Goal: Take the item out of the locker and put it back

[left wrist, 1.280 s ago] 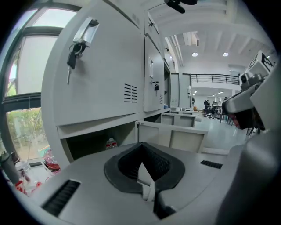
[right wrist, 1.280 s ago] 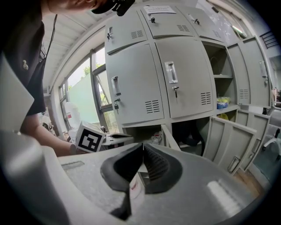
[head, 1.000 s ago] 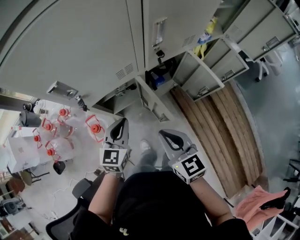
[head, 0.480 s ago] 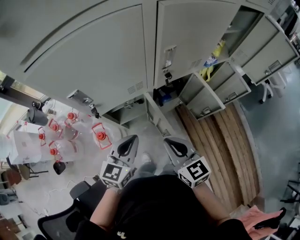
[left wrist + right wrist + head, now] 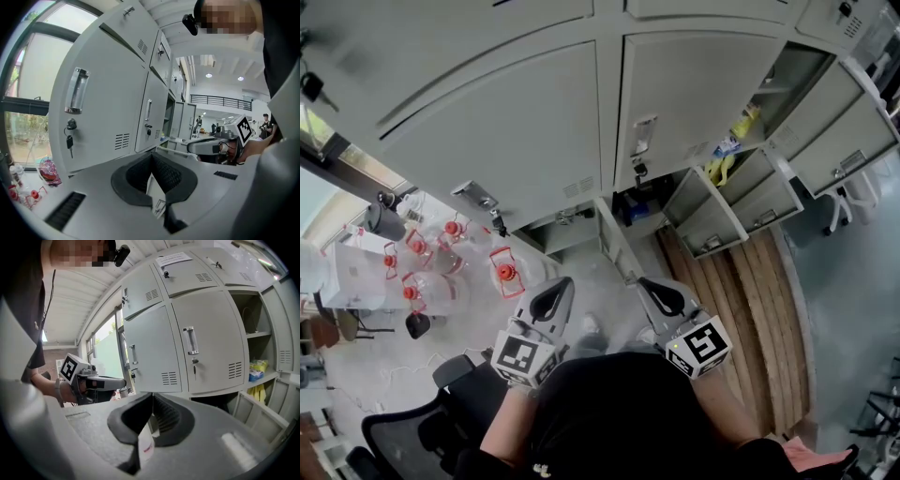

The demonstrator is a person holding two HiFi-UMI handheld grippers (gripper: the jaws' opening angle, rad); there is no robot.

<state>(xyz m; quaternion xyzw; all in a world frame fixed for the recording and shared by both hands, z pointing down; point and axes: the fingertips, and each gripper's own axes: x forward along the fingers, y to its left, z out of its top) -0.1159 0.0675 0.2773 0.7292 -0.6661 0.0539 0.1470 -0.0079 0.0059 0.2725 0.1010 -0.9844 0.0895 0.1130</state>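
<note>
Both grippers hang low in front of a bank of grey lockers (image 5: 534, 122). My left gripper (image 5: 555, 287) is shut with nothing between its pads (image 5: 151, 158). My right gripper (image 5: 654, 291) is shut too and holds nothing (image 5: 152, 398). Each stands well short of the lockers. An open compartment at the right holds a yellow item (image 5: 724, 167) (image 5: 257, 392) under a blue-and-white packet (image 5: 729, 145) (image 5: 255, 374). A lower open compartment holds a blue item (image 5: 630, 208).
Open locker doors (image 5: 712, 220) jut out at the right above wooden planks (image 5: 769, 309). Water jugs with red caps (image 5: 441, 262) stand at the left. A black office chair (image 5: 412, 431) is behind me. Keys hang from a lock (image 5: 70, 139).
The head view has tilted upward, so the lockers fill more of it. Both grippers have stayed shut and side by side, shifting slightly lower in the picture.
</note>
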